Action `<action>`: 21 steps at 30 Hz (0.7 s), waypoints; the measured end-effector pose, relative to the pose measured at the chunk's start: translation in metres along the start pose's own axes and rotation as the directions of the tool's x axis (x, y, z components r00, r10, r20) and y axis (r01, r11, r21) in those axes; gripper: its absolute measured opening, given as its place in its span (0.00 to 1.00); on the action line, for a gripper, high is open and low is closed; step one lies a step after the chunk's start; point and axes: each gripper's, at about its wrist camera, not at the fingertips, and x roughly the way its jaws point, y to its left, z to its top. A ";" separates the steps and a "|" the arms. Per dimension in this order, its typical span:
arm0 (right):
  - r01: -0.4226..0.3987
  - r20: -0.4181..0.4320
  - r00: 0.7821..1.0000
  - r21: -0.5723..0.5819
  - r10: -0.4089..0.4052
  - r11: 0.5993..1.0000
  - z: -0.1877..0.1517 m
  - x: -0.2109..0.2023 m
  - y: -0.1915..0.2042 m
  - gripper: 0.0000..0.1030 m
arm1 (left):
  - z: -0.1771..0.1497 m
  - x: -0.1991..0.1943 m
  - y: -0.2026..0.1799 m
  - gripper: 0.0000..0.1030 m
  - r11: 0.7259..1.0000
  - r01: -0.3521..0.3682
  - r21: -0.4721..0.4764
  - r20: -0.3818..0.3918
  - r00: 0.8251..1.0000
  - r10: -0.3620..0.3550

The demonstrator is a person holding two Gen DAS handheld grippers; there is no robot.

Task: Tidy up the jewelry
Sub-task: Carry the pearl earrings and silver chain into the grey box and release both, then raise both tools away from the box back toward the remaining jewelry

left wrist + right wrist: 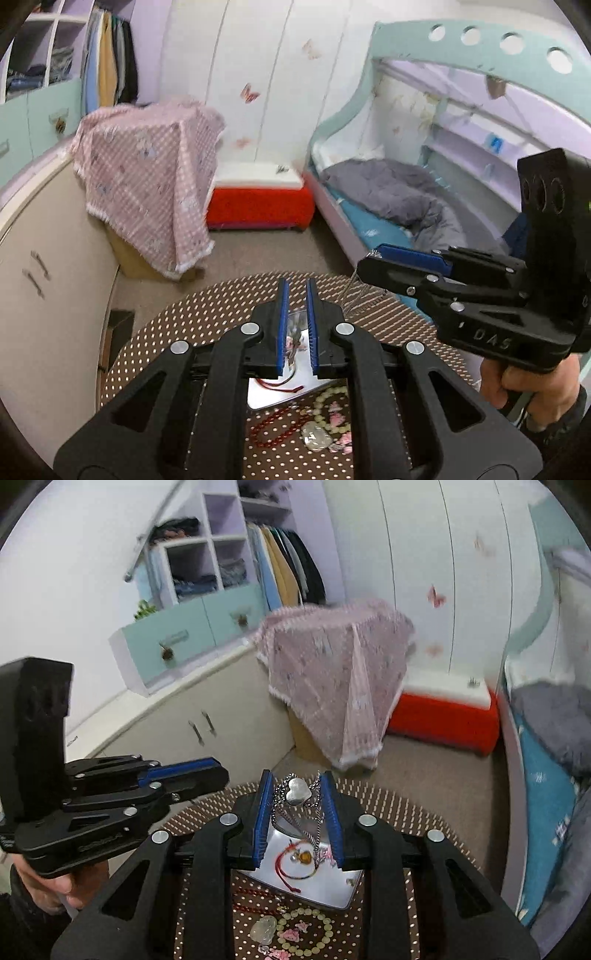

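Observation:
My right gripper (297, 805) holds a silver chain necklace with a heart pendant (296, 792) between its blue pads, above a shiny silver tray (332, 890). The chain hangs down toward the tray, which holds a red cord bracelet (286, 866) with an amber bead. In the left wrist view the right gripper (373, 258) is at the right with the chain (360, 295) dangling. My left gripper (296, 317) is slightly open and empty above the tray (266, 395). On the table lie a red bead bracelet (275, 428), a pale green bead bracelet (306, 932) and a jade pendant (263, 928).
The round table (166, 332) has a brown cloth with white dots. Beyond it are a pink-cloth-covered box (147, 177), a red storage bench (258, 203), a beige cabinet (44, 277) at the left and a bed (388, 206) at the right.

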 end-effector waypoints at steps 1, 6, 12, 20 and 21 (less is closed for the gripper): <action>0.016 -0.012 1.000 0.022 -0.016 1.000 -0.003 0.005 -0.005 0.44 | 0.000 0.004 0.002 0.40 1.000 -0.019 -0.007 -0.012 1.000 0.019; 0.075 0.029 0.996 0.118 -0.079 0.990 -0.015 -0.006 -0.024 0.93 | -0.008 -0.010 0.020 0.94 0.993 -0.098 -0.069 0.054 0.993 0.102; 0.086 0.080 0.992 0.134 -0.097 0.987 -0.024 -0.032 -0.022 0.93 | -0.024 -0.037 0.026 0.94 0.984 -0.151 -0.099 0.097 0.982 0.161; 0.104 0.122 0.985 0.128 -0.120 0.986 -0.028 -0.057 -0.010 0.93 | -0.041 -0.063 0.019 0.94 0.977 -0.191 -0.092 0.146 0.968 0.203; 0.106 0.124 0.985 0.127 -0.121 0.986 -0.029 -0.060 -0.008 0.93 | -0.043 -0.067 0.017 0.94 0.977 -0.192 -0.090 0.153 0.967 0.204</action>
